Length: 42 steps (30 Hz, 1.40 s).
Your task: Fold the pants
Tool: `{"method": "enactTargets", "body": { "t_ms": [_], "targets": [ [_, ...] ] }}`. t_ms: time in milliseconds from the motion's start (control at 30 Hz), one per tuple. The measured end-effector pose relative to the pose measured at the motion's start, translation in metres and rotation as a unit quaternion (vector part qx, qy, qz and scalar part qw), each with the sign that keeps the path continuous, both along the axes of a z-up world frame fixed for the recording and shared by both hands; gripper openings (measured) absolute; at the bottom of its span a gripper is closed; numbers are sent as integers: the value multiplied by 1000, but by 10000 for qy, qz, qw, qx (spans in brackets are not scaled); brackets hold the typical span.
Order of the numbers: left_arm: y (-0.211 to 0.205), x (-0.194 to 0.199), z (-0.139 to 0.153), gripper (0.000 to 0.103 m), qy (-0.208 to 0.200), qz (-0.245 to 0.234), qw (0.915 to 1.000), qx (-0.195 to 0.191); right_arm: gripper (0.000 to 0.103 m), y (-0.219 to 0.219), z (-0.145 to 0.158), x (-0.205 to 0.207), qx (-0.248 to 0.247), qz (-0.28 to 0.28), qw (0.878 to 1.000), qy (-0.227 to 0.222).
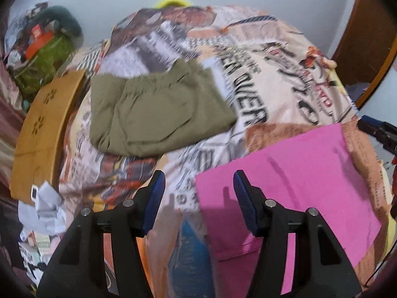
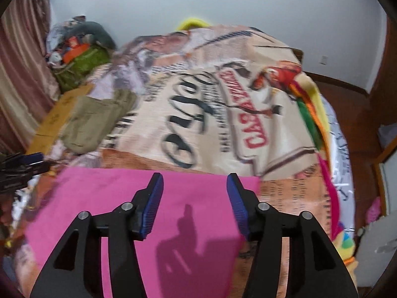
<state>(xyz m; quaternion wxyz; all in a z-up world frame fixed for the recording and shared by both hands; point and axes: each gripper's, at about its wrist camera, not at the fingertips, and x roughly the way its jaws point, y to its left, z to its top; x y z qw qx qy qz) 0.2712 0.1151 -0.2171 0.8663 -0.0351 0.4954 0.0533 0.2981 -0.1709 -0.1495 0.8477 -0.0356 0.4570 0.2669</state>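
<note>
**Desk:** What is the surface like from where you sit?

**Operator:** I am looking down on a bed under a printed bedspread [image 2: 198,104], beige with big dark lettering, red script and a parrot. The pink pants [image 2: 139,198] lie flat on its near part, folded into a neat rectangle with straight edges. In the left wrist view the same cloth fills the lower right.

**Desk:** And your grippers?

**Operator:** My right gripper [image 2: 194,191] hangs above the pink cloth with its blue pads apart and nothing between them. My left gripper [image 1: 198,188] also stands with fingers apart and empty, over the pants' left edge and the bedspread beside it.

**Desk:** Anything else on the bed?

**Operator:** An olive garment [image 1: 158,109] lies folded farther back on the left, well apart from the pants. Just beside it is a tan cardboard box [image 1: 42,134], and behind that a cluttered pile with a green bag [image 1: 42,67].

**Desk:** The room?

**Operator:** A pale wall [image 2: 223,7] behind the bed, a striped curtain [image 2: 22,69] on the left, a dark wooden floor [image 2: 357,114] on the right. Both views are somewhat blurred.
</note>
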Motion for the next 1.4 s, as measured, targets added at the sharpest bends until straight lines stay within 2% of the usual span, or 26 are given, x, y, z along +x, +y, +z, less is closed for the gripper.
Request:
{"method": "enactTargets", "body": {
  "t_ms": [133, 233, 400, 533, 667, 1000, 1300, 1400],
  "targets": [
    [-20, 11, 13, 65, -151, -334, 9993, -74, 53, 25, 2, -8, 139, 319, 9993, 152],
    [-32, 20, 10, 67, -121, -496, 9987, -68, 53, 46, -9, -12, 55, 522, 9982, 304],
    [-47, 31, -13, 67, 225, -700, 9972, -107, 53, 70, -35, -17, -157, 826, 9939, 709],
    [-58, 33, -39, 67, 593, -876, 9944, 28, 59, 82, -58, -25, -354, 1039, 9880, 1091],
    [-62, 27, -47, 78, 542, -893, 9940, 310, 68, 80, -59, -33, -323, 1088, 9867, 1165],
    [-60, -1, -38, 80, 484, -801, 9953, 244, 76, 60, -51, -66, -302, 1050, 9875, 1134],
    [-59, -39, -26, 81, 374, -681, 9969, 148, 77, 39, -41, -98, -311, 881, 9899, 1067],
    [-60, -52, -23, 84, 371, -664, 9970, 130, 77, 29, -40, -106, -233, 726, 9912, 1083]
  ]
}}
